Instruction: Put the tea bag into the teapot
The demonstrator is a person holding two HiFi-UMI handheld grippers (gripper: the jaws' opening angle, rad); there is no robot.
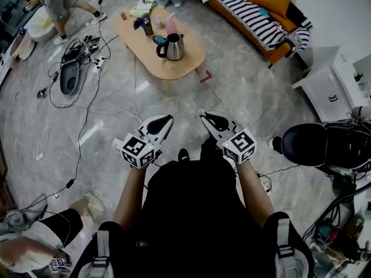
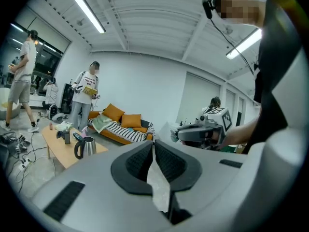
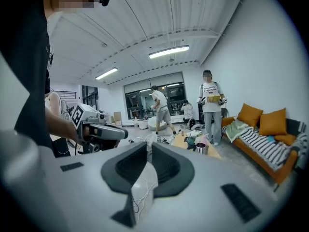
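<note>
Right now you hold the left gripper (image 1: 168,119) and the right gripper (image 1: 202,114) close to your body, well apart from the low wooden bench (image 1: 177,69) far ahead. The teapot (image 1: 173,46) stands toward its near right end. Your left fingers are clenched together on nothing and your right fingers are slightly released, nothing between them. I cannot pick out the tea bag among the small things on the bench.

Teapot (image 1: 172,46) on the table (image 1: 177,68) — sofa (image 1: 255,17) behind, rightward.
</note>
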